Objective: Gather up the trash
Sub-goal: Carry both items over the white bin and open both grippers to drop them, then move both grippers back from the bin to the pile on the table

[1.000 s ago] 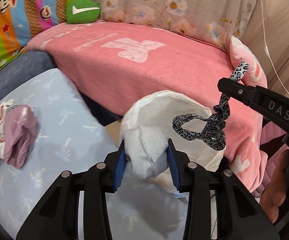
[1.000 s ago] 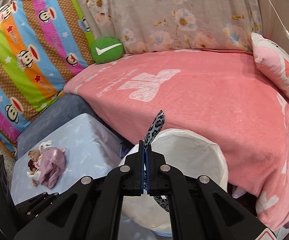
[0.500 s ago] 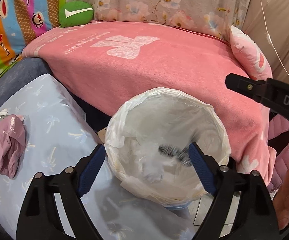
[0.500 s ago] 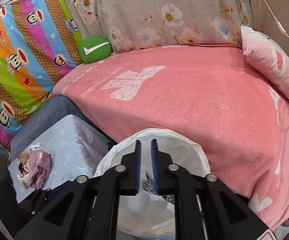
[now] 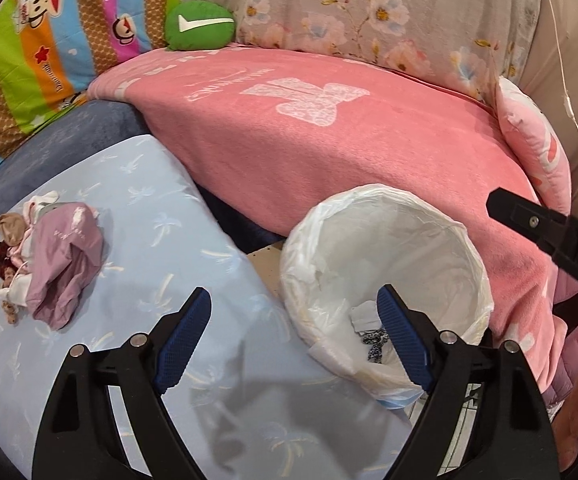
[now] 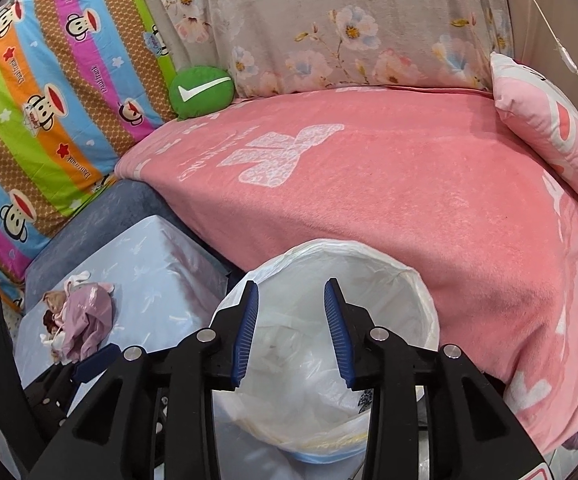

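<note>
2 soft scraps lie at the bottom of the white plastic-lined waste bin (image 5: 385, 256): a crumpled pale grey cloth wad (image 5: 363, 315) and a black-and-white leopard-print fabric band (image 5: 375, 344), partly hidden behind a blue pad. Both look light, limp and easily squashed; nothing here is fragile or slippery, and a pinch across the bulk of either would hold it. The thin liner would tear or lift if snagged.

The left gripper (image 5: 293, 336) stands wide apart and empty, above the bin's near rim and the pale blue printed cloth-covered box (image 5: 137, 208). The right gripper (image 6: 289, 330) is parted too, holding nothing, over the bin mouth.

1 second ago the left jaws clamped the grey wad and the right jaws pinched the leopard band; half a second ago both had let go and the band was a blur falling into the bin. Now both pieces rest inside.

A bundled mauve fabric heap with a small doll (image 5: 45, 264) sits on the blue cloth, well apart from the bin; whether it counts as trash I cannot say from this view.
</note>
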A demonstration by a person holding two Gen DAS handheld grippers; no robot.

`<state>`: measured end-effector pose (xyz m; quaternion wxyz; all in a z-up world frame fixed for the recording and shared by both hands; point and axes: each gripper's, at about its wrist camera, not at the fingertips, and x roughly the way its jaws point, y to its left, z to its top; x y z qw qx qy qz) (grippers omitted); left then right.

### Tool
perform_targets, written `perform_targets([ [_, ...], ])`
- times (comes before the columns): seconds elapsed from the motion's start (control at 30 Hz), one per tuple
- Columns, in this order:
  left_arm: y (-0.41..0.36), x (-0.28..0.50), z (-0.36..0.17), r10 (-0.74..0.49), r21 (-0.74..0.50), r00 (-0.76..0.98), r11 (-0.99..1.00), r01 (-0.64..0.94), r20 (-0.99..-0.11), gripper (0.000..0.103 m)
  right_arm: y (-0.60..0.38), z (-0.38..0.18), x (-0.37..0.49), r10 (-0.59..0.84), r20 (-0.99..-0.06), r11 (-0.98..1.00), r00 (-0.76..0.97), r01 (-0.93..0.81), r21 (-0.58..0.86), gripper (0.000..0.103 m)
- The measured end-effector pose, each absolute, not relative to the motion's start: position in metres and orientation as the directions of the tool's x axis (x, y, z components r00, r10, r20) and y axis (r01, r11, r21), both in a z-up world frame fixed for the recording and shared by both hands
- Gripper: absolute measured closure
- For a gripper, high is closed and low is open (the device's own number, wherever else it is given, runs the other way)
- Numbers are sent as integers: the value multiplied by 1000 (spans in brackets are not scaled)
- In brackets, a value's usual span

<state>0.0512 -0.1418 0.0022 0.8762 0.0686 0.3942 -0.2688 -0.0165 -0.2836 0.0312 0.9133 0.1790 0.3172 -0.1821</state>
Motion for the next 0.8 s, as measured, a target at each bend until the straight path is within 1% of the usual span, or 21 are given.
perform_targets([
  [0.13,-130,51,4,-392,-72,571,862,501,-721,22,-270,30,-16,-211,-648,880,732,430,199,62],
  [0.4,-100,54,-1,-344,-61,601,896,440,-722,22,-247,28,-15,-201,-654,895,729,408,180,56],
  [0.8,-39,73,-14,-272,-104,612,949,296,-743,22,-197,9,2,-140,-692,928,708,337,157,53],
])
